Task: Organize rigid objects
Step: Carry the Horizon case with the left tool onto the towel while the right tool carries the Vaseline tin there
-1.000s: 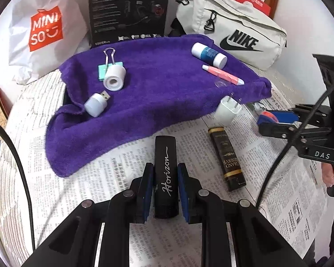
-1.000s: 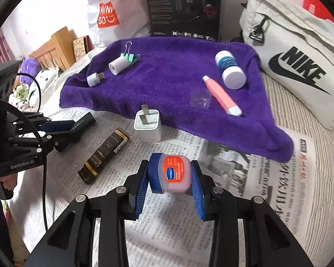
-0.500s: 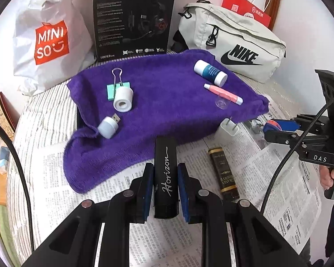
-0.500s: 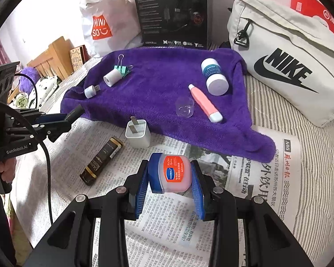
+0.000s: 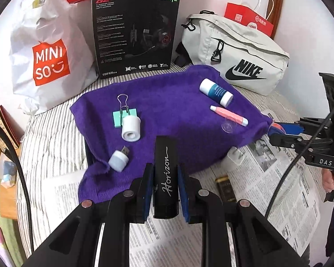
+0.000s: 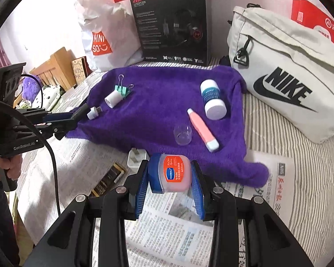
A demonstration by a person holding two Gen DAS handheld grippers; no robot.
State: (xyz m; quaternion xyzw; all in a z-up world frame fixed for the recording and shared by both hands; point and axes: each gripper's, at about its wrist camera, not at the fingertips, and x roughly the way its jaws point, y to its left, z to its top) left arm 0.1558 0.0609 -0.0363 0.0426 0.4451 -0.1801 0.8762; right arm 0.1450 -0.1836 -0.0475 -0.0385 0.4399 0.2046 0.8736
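Both grippers loaded, carrying toward purple towel (image 5: 173,111).
Left gripper (image 5: 165,185) clamps black Horizon case (image 5: 165,175); right gripper (image 6: 169,179) clamps lip-balm jar (image 6: 172,172); next, likely set down on towel.

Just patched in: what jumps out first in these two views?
The purple towel fills mid-frame, strewn with small items. Up close, the left gripper clamps a black Horizon case and the right gripper a lip balm jar. A Nike bag sits behind on the right.

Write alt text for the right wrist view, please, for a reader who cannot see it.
The right tool grips a small jar of lip balm above newspaper. Behind it a purple towel holds a pink pen, a white bottle, a clear cap and a green clip.
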